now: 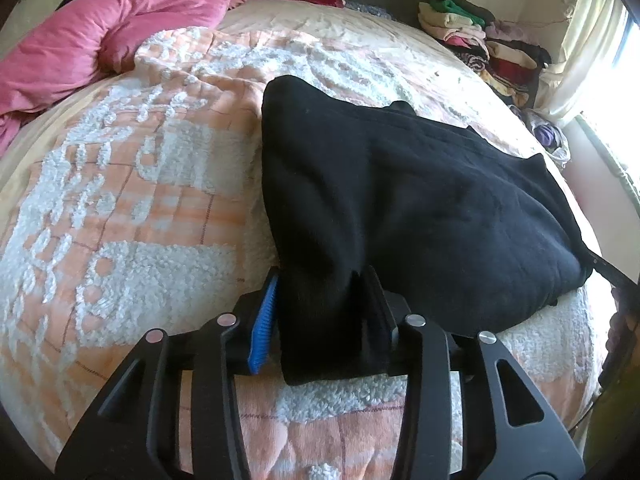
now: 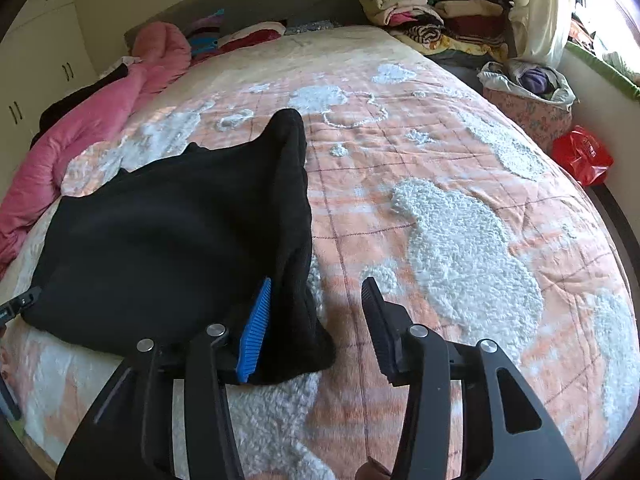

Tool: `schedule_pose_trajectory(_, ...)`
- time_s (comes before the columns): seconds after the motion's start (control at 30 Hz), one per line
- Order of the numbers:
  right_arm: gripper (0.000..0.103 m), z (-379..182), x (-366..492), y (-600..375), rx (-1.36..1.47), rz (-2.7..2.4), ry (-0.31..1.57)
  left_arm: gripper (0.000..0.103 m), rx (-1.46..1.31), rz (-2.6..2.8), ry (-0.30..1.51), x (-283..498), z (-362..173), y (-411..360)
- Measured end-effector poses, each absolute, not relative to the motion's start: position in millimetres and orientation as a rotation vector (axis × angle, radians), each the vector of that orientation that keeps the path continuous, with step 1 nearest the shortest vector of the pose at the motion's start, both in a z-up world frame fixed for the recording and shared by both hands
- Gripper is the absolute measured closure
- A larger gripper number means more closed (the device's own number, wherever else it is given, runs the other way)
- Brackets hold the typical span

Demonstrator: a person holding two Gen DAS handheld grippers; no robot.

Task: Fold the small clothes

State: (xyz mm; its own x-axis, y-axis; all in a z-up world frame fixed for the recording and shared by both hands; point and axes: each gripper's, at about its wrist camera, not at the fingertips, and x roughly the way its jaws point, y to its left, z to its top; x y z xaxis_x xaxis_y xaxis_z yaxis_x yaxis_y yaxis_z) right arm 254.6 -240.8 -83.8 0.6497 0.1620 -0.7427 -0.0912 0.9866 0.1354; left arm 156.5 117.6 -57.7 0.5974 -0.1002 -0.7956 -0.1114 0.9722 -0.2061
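the left gripper (image 1: 324,316) has its fingers clamped on a corner of the black garment (image 1: 420,208), which lies on the bed (image 1: 140,200). the right gripper (image 2: 316,328) stands wide apart, the garment's edge lying loose between its fingers.

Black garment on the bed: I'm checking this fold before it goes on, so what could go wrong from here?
1. The right tongs stand open with the black garment only partly between them, so closing may miss that corner.
2. The left tongs grip a thick bunch of fabric; lifting now could skew the fold.
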Motion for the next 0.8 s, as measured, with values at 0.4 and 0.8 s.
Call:
schedule_pose_trajectory(0.4, 0.043, -75.1, 224.0, -238.0, 0.045, 0.115, 0.82, 0.054, -0.192, 0.017, 0.925, 143.0, -52.6, 104.6)
schedule_pose_trajectory(0.8, 0.02, -59.6, 197.4, -226.4, 0.051, 0.137, 0.762, 0.032, -0.162, 0.013, 0.908, 129.8, -45.2, 92.7)
